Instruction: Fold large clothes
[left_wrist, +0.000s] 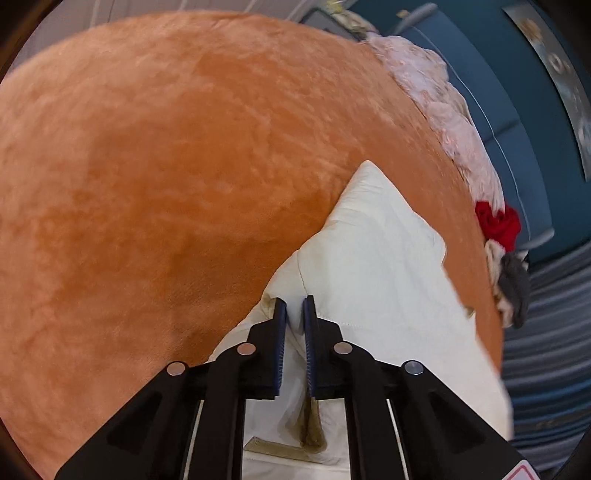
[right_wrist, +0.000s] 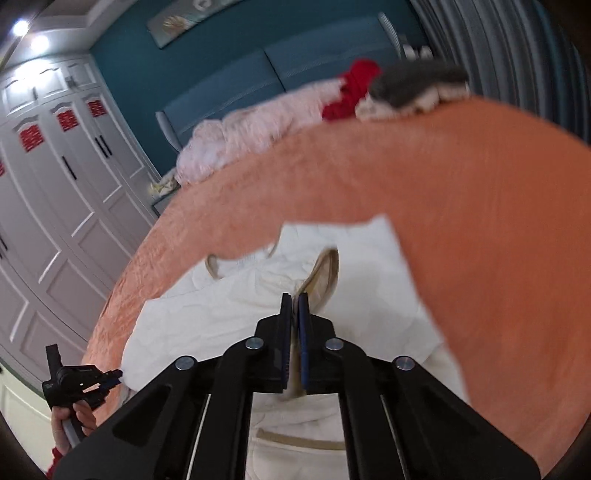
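The left tool (left_wrist: 294, 306) is pinched nearly together on a fold of the cream-white cotton garment (left_wrist: 373, 258). The right tool (right_wrist: 294, 301) is clamped on its tan-lined collar (right_wrist: 323, 277). The garment lies on the orange plush bed (left_wrist: 166, 166).

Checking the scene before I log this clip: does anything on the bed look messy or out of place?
Yes. Loose clothes are heaped unfolded along the far edge of the orange bedspread: a pink pile, a red garment and a grey one. The white garment being folded lies rumpled, its tan-trimmed neckline bunched.
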